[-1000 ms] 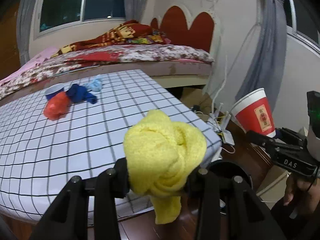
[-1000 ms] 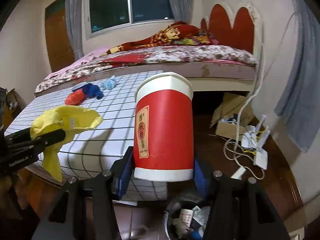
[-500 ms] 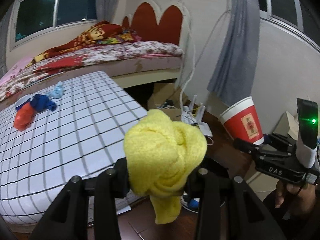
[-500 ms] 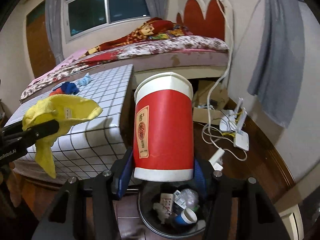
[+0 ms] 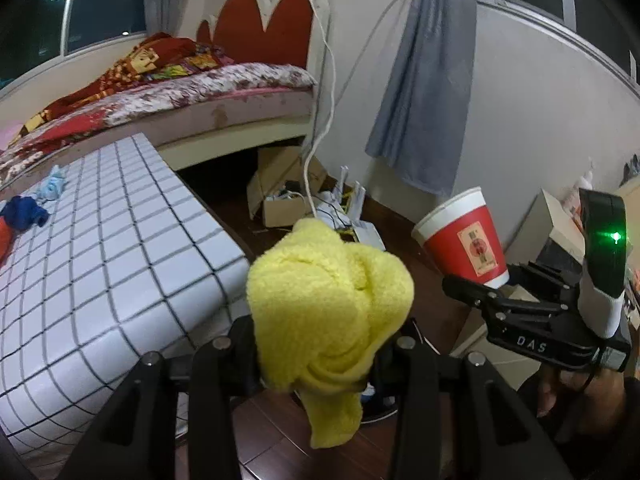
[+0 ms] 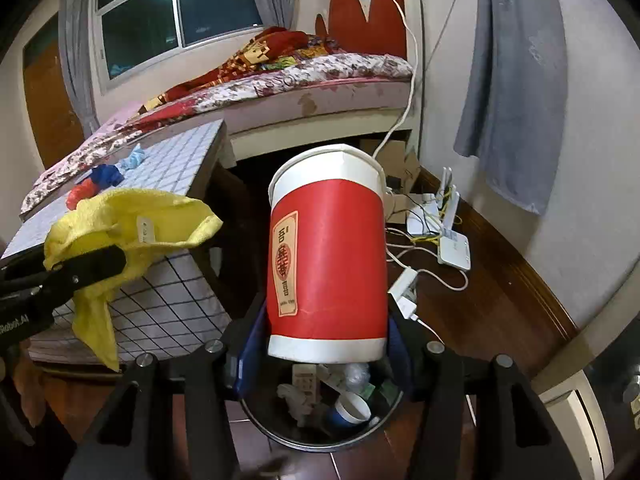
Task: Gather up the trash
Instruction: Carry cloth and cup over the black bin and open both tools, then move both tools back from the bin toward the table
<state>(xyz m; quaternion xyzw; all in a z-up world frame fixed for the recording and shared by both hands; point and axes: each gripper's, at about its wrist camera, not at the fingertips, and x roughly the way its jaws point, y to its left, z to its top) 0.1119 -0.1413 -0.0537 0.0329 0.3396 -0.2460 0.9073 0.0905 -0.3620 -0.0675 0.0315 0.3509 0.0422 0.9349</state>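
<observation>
Nearest, the right tongs [image 6: 326, 344] pinch the light, crushable red paper cup [image 6: 327, 256] low on its wall above the round black trash bin [image 6: 320, 438], while the left tongs [image 5: 320, 344] clamp a soft, limp yellow cloth [image 5: 328, 308] beside the far checkered surface [image 5: 100, 248].

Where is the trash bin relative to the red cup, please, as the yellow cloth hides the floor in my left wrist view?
Observer: The trash bin sits directly beneath the red cup that the right claw grips; the cup's base hangs over its opening.
Operator: Thank you. Is anything in it?
Observer: Yes, crumpled paper and a blue cup lie inside.
Operator: Is my cloth over the bin too?
Observer: No. The yellow cloth in the left claw hangs to the bin's left, in front of the checked table.
</observation>
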